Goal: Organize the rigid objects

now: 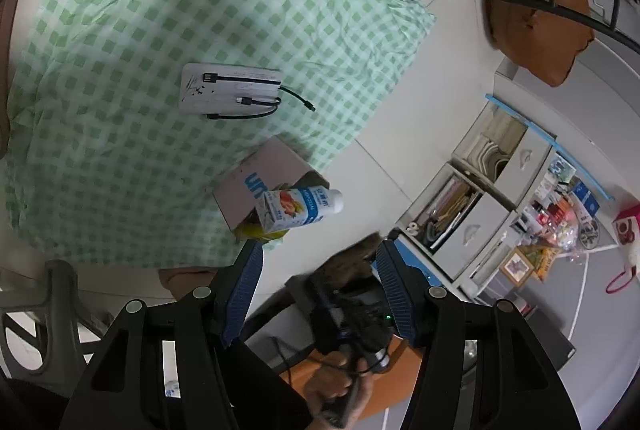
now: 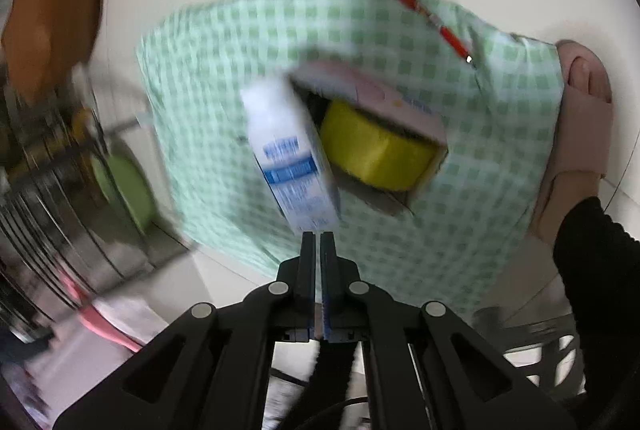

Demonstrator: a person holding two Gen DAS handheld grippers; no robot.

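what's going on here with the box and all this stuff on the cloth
A person is tidying things on a checked cloth with a claw in each hand. The right claw is shut on the bottom edge of a carton, holding it at the mouth of a cardboard box that already has a yellow roll in it. The left claw is open and empty. A power bank and a red pen lie on the cloth.

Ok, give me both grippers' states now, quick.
Left gripper: open, nothing between the fingers.
Right gripper: shut on the milk carton's bottom edge.
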